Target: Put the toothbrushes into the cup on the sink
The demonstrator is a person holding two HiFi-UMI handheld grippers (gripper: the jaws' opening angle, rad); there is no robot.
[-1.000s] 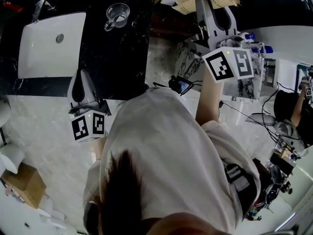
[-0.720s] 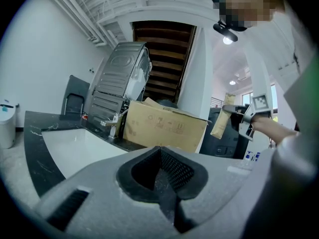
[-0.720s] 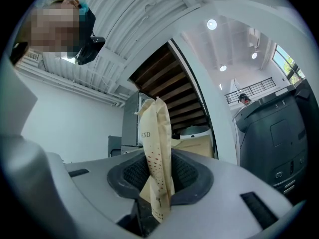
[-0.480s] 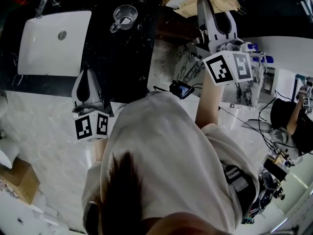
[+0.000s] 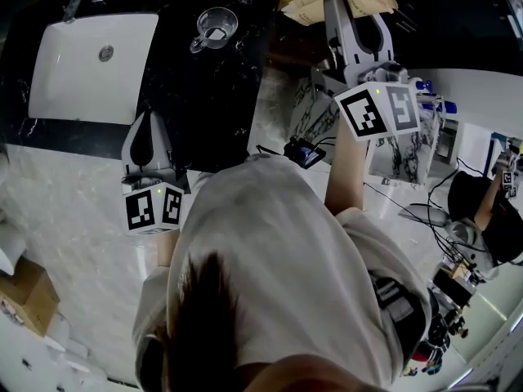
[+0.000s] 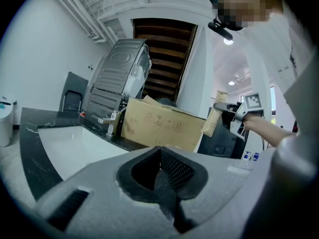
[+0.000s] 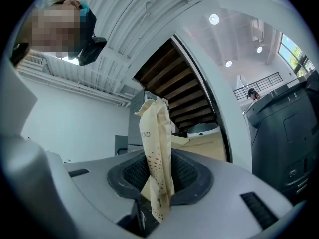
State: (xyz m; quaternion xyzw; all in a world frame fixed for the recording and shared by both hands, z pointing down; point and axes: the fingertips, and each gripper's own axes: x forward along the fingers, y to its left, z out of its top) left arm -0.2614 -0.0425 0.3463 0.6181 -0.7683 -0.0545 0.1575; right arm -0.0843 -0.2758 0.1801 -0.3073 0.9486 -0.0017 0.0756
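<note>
White sink (image 5: pixel 82 80), dark perhaps-marble counter (image 5: pixel 204 96)

Covered, cropped or too small to read

In the head view the person's head and shoulders (image 5: pixel 270 260) cover the hand that holds the left gripper (image 5: pixel 147 125). The paper packet (image 7: pixel 157 148) between the jaws of the right gripper (image 7: pixel 158 178) is opaque, so its contents do not show. Its print folds out of sight after a few letters, and its lower end is lost between the pads. The cup (image 5: pixel 214 24) is too small to see into. A cardboard box (image 5: pixel 24 296) and a second person (image 5: pixel 489 219) are cut off by the frame edges.
</note>
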